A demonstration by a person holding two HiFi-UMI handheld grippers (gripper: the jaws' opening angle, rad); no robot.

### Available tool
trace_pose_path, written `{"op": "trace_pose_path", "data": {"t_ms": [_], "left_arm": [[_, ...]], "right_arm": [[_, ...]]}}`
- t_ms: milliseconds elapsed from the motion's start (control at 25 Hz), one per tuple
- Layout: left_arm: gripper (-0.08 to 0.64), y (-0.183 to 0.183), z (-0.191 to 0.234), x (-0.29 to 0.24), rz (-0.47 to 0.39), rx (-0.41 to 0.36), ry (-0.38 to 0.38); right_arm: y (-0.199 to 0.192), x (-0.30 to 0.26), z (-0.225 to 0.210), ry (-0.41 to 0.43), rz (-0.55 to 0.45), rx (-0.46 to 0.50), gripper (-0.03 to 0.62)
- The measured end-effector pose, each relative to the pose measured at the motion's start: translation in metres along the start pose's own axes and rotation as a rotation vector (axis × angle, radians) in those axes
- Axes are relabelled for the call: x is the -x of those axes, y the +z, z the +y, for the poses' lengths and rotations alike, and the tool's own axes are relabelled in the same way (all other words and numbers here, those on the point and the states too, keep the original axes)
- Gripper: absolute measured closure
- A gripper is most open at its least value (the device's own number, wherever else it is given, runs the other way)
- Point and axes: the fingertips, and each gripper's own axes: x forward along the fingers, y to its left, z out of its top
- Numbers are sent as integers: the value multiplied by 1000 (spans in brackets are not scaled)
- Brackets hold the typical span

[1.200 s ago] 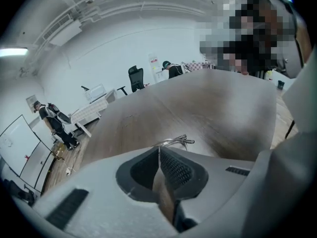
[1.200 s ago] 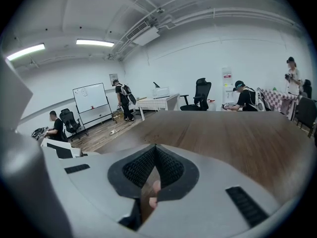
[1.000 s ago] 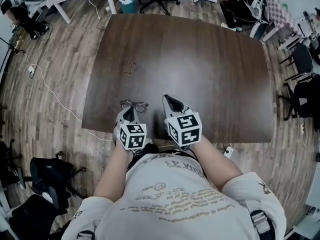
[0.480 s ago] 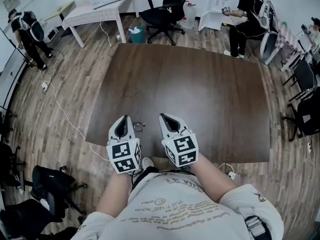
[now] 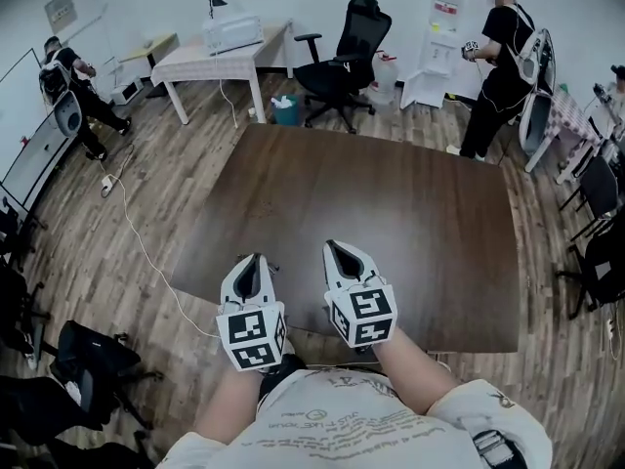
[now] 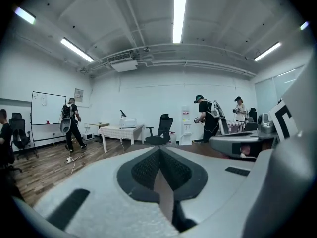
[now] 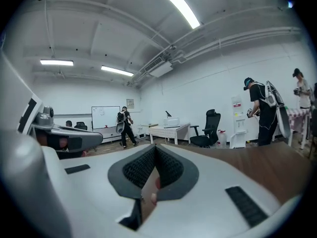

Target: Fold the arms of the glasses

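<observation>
both the left gripper (image 5: 256,259) and right gripper (image 5: 338,247) have their jaws pressed together on nothing. the glasses (image 5: 272,262) show only as a sliver just beside the left tip, near the table (image 5: 420,213) edge. a blind, closed-jaw reach could shove them off.

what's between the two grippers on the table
Head view: bare table between left gripper and right gripper, except a sliver of the glasses right beside the left one.

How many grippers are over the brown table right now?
2. The left gripper is above the table's near edge, and the right gripper is beside it, to its right. Both have their jaws shut.
</observation>
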Motion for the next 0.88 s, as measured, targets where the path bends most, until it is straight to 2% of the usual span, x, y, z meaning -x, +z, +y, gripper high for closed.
{"op": "trace_pose_path", "data": {"t_ms": [120, 240, 480, 880], "left_arm": [[546, -11, -5, 5, 25, 5, 7], [546, -12, -13, 10, 40, -29, 7], [546, -6, -32, 15, 25, -110, 25], [546, -10, -43, 10, 38, -63, 14]], "right_arm": [[-7, 7, -4, 6, 6, -12, 578], [-10, 17, 0, 22, -2, -16, 578], [-3, 32, 6, 24, -52, 78, 578], [-8, 35, -3, 52, -35, 79, 578]]}}
